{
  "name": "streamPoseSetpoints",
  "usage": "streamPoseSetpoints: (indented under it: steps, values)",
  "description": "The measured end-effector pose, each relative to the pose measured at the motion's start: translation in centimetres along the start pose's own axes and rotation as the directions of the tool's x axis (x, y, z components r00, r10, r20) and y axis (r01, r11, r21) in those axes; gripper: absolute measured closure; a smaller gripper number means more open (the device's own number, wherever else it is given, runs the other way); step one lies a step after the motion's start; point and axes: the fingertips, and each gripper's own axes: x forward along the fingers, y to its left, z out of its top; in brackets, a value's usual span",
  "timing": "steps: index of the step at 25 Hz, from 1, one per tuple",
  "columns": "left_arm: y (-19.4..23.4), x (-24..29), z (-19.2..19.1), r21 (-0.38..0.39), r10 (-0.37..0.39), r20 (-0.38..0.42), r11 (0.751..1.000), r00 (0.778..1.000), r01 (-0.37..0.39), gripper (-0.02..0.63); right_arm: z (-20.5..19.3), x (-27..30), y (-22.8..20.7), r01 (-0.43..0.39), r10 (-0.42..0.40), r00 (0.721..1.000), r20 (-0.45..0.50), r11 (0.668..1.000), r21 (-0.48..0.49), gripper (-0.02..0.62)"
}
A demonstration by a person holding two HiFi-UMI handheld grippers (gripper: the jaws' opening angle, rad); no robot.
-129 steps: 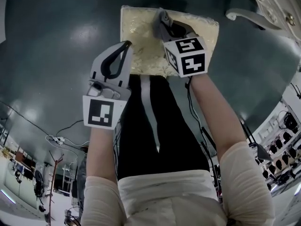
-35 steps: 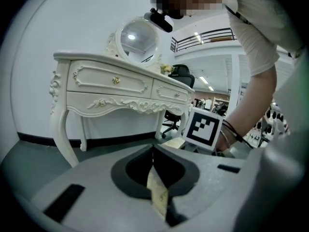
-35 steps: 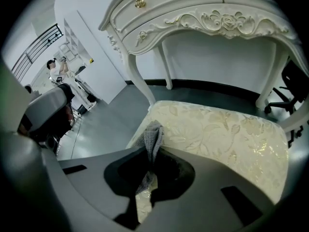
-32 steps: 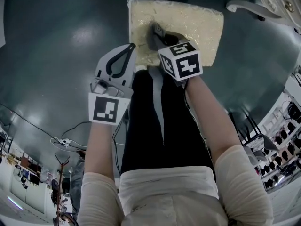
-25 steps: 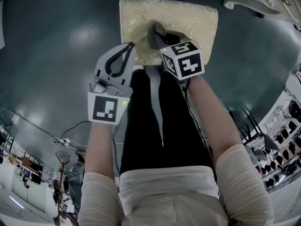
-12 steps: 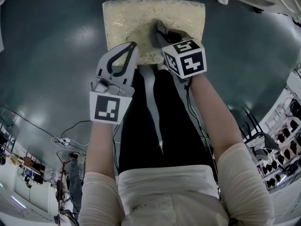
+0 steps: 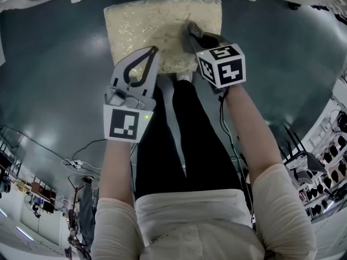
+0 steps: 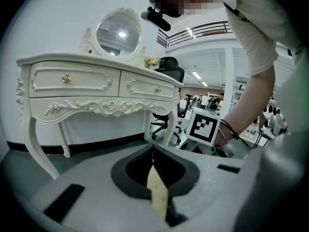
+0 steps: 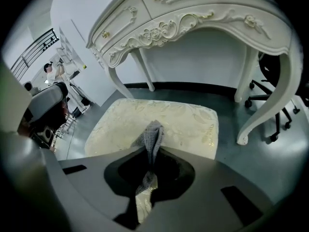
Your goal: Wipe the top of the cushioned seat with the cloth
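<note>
One dressing table (image 9: 203, 18) beyond cushioned seat (image 9: 188, 120)

In the upper centre of the head view the cushioned seat (image 7: 146, 23) is pale cream with a shiny leafy brocade pattern, the cloth (image 9: 153, 137) is grey and finely woven, the floor (image 7: 54, 80) is dark blue-grey, and the left gripper (image 7: 153, 50) and right gripper (image 7: 192, 28) are pale grey with black-and-white square markers.

I see a white carved dressing table (image 8: 91, 83) with an oval mirror (image 8: 118, 33) on top, a black office chair (image 8: 170, 71) beyond it, and cables (image 7: 70, 162) on the dark floor (image 7: 49, 80)
</note>
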Motion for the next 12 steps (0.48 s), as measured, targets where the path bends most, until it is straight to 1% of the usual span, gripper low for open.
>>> streamPoseSetpoints:
  steps: [6,12]
  values:
    - [-2.7,1.7,1.0,0.011,-0.013,0.013,1.0,1.0,0.013,0.604,-1.5,-1.8,-3.3,0.04,-0.04,0.999,-0.001,0.999,0.022,0.568]
    - [-4.8,2.5,1.6,0.024,-0.033,0.018,0.999,0.999,0.032,0.604,-2.8,-3.1,-6.2,0.084,-0.084,0.996,-0.035,0.996,0.012,0.568]
